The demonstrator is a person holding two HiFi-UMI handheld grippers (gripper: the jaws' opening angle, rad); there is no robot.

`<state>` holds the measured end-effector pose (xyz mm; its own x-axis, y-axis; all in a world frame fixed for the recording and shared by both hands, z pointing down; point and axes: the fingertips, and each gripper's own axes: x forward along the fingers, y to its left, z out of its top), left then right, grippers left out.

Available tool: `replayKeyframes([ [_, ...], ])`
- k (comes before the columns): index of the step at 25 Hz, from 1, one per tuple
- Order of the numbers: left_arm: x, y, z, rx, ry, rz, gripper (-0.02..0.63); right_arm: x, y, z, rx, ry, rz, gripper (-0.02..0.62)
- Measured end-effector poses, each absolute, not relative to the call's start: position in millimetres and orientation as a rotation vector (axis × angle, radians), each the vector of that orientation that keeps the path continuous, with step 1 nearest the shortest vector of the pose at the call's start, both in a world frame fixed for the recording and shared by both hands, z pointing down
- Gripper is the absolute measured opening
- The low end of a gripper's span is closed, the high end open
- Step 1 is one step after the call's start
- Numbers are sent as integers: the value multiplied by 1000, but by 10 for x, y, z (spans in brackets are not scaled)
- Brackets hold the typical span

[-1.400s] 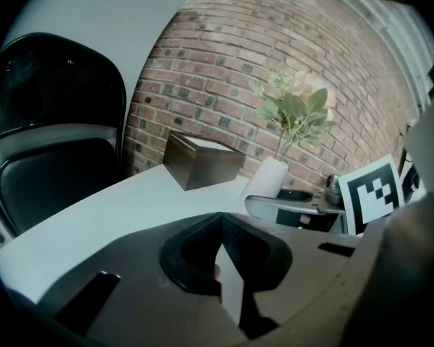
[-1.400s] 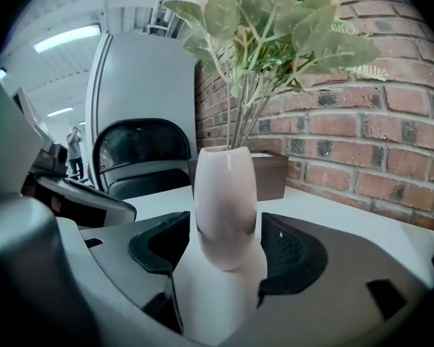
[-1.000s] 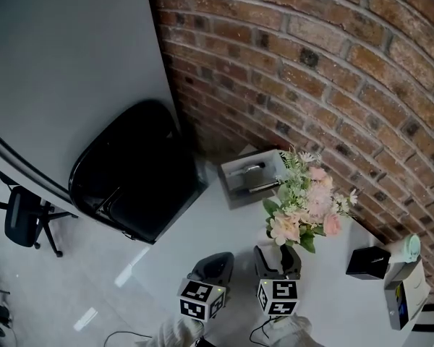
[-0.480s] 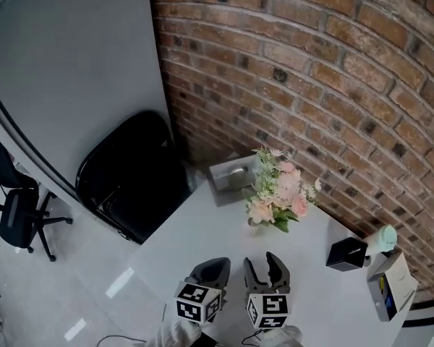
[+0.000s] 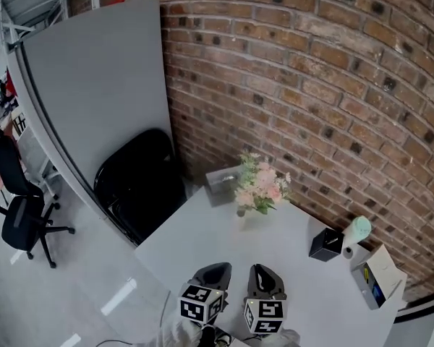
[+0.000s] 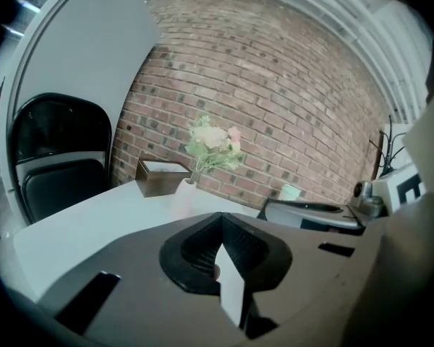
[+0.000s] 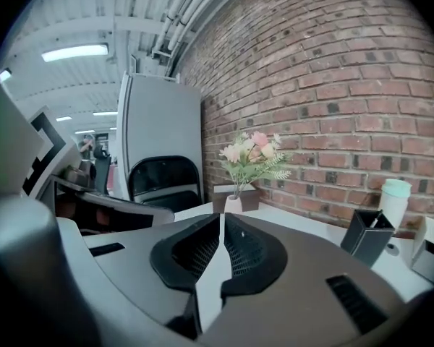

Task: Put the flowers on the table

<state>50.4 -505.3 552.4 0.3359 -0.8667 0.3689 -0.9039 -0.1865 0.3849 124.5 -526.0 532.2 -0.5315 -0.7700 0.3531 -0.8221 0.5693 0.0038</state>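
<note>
Moved since a second ago: the right tongs (image 5: 263,272) were up at the vase (image 5: 242,217) under the flowers (image 5: 259,185); now they are back over the near edge of the desk (image 5: 202,241), well apart from the vase. The head view takes in more of the room than it did.
Where the flowers are: a pink and cream bunch with green leaves, upright in the small white vase, standing on the desk near the brick wall (image 5: 311,85), touched by neither pair of tongs.
State of the right tongs: closing, the pads all but together, nothing between them.
State of the left tongs (image 5: 215,270): clenched, pads together, holding nothing, just beside the right pair at the near edge.
Behind the flowers: a brown box (image 5: 220,179) just beside the vase, against the wall.
Right part of the desk: a black pen holder (image 5: 324,244) with a pale green cup (image 5: 359,228) just beside it.
Left of the desk: a black chair (image 5: 141,183) in front of a grey panel (image 5: 94,92).
</note>
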Motion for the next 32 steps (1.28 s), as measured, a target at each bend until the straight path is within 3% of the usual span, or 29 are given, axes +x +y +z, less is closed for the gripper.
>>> replayKeyframes([
  [15,1276,-4275,5216,2112,-1509,119,5,2528,-4435,5009,1642,-2311,237,31],
  [32,1349,-4024,5027,2304,-1355,163,5,2415,-3853,4886,1774,-2247,307,29],
])
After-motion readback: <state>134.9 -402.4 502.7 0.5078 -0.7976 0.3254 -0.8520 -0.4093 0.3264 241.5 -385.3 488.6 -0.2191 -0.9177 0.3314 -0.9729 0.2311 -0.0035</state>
